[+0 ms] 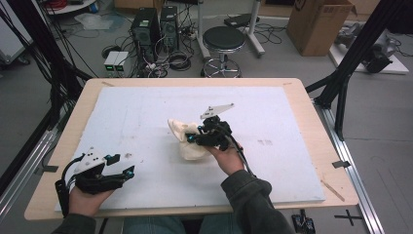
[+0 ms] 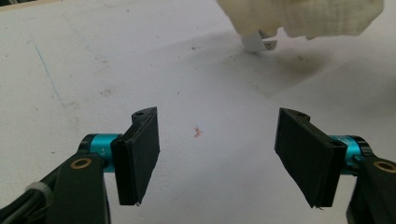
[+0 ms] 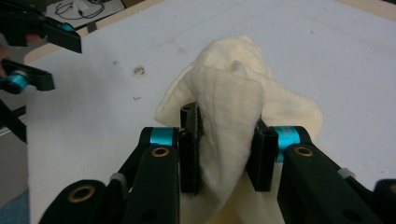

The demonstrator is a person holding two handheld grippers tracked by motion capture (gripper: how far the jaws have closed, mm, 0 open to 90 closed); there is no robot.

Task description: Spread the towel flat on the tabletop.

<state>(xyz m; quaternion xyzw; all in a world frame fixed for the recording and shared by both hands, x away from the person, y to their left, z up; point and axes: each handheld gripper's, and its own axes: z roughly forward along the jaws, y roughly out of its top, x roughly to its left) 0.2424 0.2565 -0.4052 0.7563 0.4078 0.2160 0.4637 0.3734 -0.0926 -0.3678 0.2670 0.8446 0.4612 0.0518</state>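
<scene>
White foam board (image 1: pixel 146 117): cream cloth (image 3: pixel 229 112) pinched in right gripper (image 3: pixel 227 154).

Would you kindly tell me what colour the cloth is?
The cloth is pale cream, clearest in the right gripper view.

Even, soft room light from overhead; the white board (image 1: pixel 146 112) is bright, without glare. The cloth (image 2: pixel 308 16) throws a faint, blurred shadow. The high view is grainy, and near jaws look slightly soft.
</scene>
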